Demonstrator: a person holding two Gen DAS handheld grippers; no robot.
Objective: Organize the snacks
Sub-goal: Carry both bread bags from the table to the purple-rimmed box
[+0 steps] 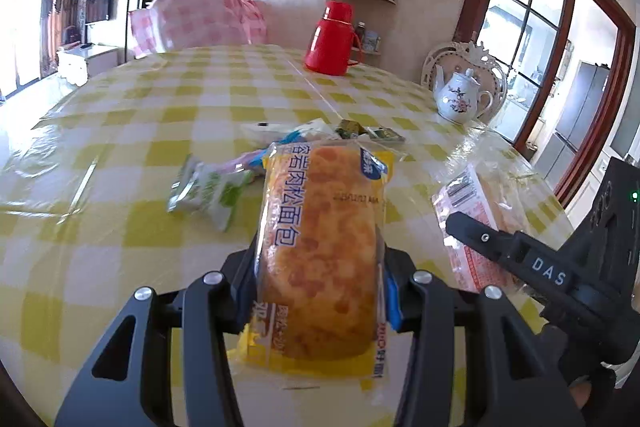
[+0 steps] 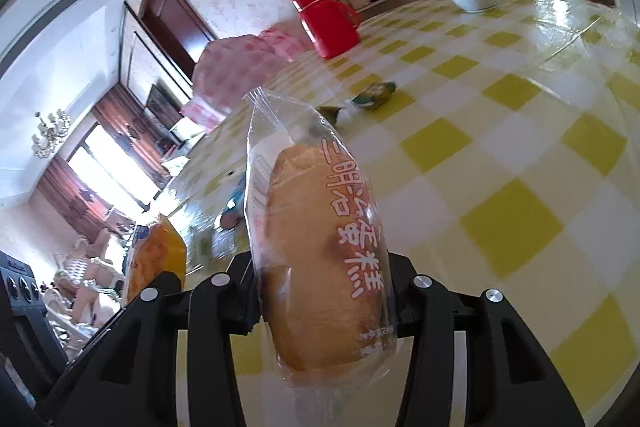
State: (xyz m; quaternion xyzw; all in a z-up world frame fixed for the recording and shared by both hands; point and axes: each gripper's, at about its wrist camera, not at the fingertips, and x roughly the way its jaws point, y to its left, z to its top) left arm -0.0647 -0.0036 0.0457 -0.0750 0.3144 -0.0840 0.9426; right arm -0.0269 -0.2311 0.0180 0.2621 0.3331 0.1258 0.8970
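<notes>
A round table (image 1: 120, 131) under a yellow-and-white checked cloth fills both views, with a red thermos (image 1: 331, 39) and a white flowered teapot (image 1: 460, 95) standing well apart toward its far side.

The left gripper (image 1: 318, 279) is partly closed, its two pads pinching the sides of a yellow-wrapped pork-floss bread (image 1: 320, 247), which is held lengthwise between the fingers and lifted clear of the cloth. The right gripper (image 2: 324, 291) is likewise narrowed onto a clear-wrapped sandwich cake (image 2: 320, 251) with red lettering (the wrapper's crimped top sticks up past the fingertips), and this pack too hangs above the table. In the left view that cake pack shows at the right edge, clamped under the black finger (image 1: 500, 243) of the other tool.

Farther out on the cloth lies a loose cluster of smaller snacks: a green-and-white packet (image 1: 208, 191), a blue-and-white packet (image 1: 288, 139) just behind the bread, and small dark green wrapped sweets (image 1: 372, 133); one such sweet (image 2: 376, 93) lies alone in the right view
</notes>
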